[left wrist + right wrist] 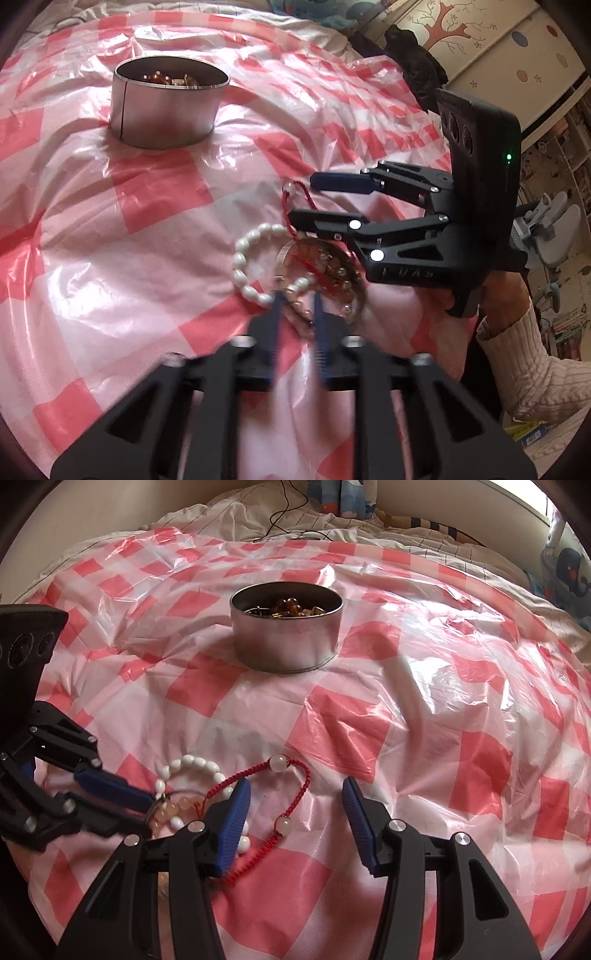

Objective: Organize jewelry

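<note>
A round metal tin [168, 107] holding brown and gold jewelry stands on the checked sheet; it also shows in the right wrist view [286, 631]. A small pile lies nearer: a white bead bracelet [243, 264], a red cord bracelet [288, 210] with pale beads, a silver bangle [282, 258] and a clear bead bracelet [343, 284]. My left gripper [298, 297] is narrowly parted around beads at the pile's near edge; I cannot tell whether it grips them. My right gripper [295, 794] is open over the red cord bracelet [295, 775], beside the white bracelet [192, 766].
A crinkled pink and white checked plastic sheet [424, 720] covers a soft bed. White bedding and a black cable [288, 517] lie behind it. A wardrobe [491, 48] and shelves stand off to the right in the left wrist view.
</note>
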